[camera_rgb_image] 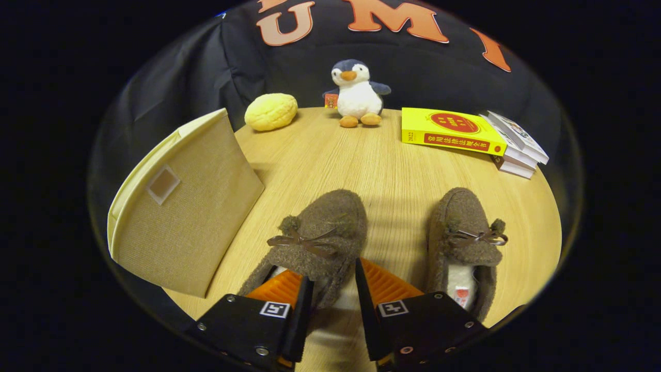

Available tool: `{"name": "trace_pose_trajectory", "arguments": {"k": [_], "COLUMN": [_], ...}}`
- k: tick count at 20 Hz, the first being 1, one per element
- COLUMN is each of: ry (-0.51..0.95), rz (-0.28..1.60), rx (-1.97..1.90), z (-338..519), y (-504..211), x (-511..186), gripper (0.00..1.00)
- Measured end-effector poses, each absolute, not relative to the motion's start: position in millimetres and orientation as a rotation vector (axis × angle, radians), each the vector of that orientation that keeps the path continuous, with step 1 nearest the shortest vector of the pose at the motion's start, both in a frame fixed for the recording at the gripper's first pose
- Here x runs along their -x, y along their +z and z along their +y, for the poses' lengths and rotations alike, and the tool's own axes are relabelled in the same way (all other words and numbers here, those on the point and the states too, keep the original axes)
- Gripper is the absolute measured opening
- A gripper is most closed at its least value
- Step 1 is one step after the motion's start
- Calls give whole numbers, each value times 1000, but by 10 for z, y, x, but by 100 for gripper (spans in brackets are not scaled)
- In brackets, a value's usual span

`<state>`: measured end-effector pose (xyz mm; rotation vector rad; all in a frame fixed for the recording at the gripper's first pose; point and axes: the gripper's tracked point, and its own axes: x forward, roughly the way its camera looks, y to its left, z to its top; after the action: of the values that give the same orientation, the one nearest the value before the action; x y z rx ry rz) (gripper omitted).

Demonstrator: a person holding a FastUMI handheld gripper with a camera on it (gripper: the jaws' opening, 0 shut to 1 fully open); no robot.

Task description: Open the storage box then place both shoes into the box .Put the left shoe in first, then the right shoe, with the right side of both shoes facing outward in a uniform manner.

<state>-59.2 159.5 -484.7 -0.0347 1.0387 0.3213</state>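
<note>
Camera riding on the gripper, low over the table, facing the booth wall

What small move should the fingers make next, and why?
Probably close the gripper: its fingers straddle the side wall of the nearer brown fuzzy shoe, not visibly pressing. The beige fabric storage box beside it already looks open.

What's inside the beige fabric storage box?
Cannot tell: the beige fabric storage box shows its outer wall and a cream rim lining; the interior is hidden. The hand-held gripper has its fingers around the side wall of the nearer brown fuzzy slipper.
</note>
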Motion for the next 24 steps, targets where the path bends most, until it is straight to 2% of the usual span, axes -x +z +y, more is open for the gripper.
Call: {"name": "trace_pose_trajectory", "arguments": {"k": [1,4,5,7,16,24], "ry": [301,251,235,219,194,225], "rz": [1032,1021,1016,1023,934,831], "rx": [58,79,77,42,-53,-119], "z": [1571,1559,1542,1537,1706,2471], "y": [-4879,-4921,-4905,-4842,-3807,-2807], "x": [549,488,472,484,297,50], "gripper": [40,27,17,6,5,5]}}
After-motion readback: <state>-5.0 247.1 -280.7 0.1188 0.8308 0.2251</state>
